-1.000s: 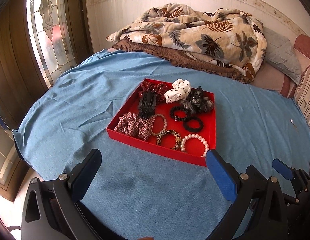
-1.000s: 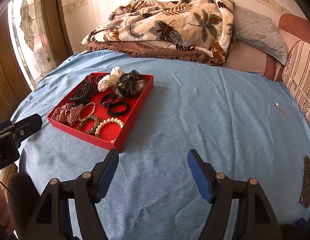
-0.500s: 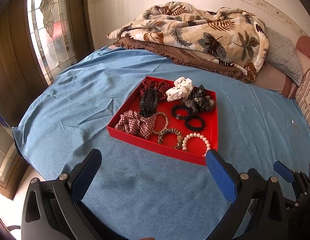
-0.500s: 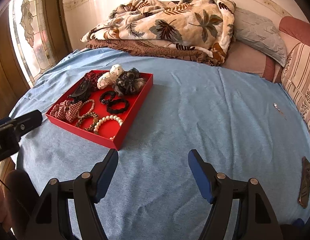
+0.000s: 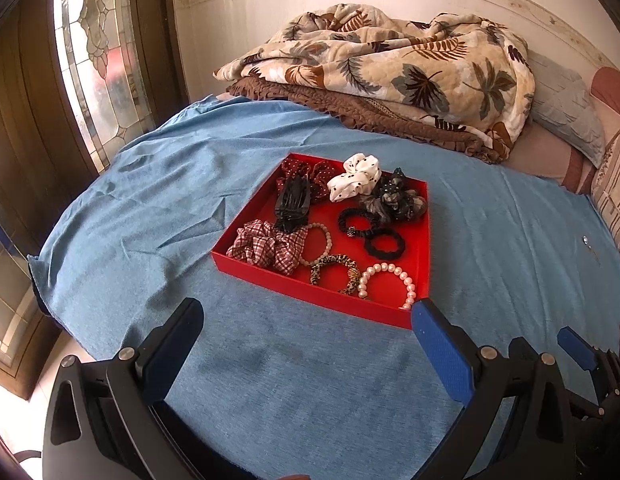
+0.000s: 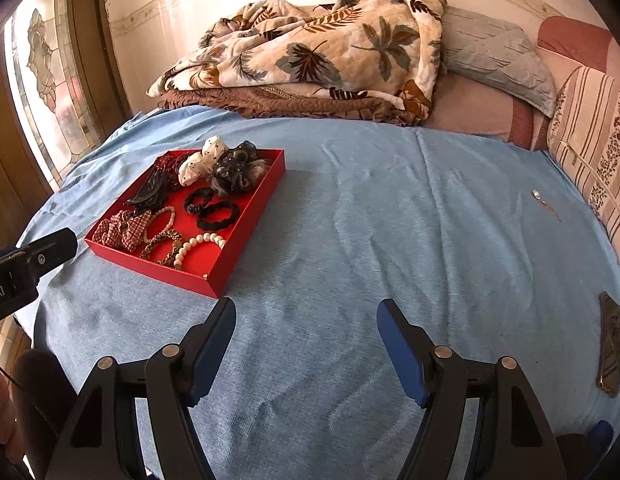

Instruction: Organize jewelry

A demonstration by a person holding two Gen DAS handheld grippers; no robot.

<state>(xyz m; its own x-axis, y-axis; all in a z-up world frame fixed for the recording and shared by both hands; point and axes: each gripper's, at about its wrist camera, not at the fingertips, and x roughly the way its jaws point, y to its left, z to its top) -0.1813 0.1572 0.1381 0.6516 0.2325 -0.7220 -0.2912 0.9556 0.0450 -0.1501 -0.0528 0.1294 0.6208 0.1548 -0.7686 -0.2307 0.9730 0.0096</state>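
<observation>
Honestly, both grippers, left gripper (image 5: 306, 328) and right gripper (image 6: 306, 320), hover with jaws spread, holding nothing. I'd go for the pearl bracelet (image 5: 386, 286) at the red tray (image 5: 310, 294)'s near corner, approaching slowly from above.

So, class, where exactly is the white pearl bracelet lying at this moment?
In the left wrist view the white pearl bracelet lies in the red tray's near right corner, just right of the leopard-print bracelet and nearer the camera than the black hair ties.

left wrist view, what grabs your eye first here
The red tray on the blue bedspread, crowded with scrunchies, bead bracelets and a black claw clip. Behind it, a leaf-print quilt lies heaped against the wall. In front, the open left gripper hovers with nothing between its fingers.
</observation>
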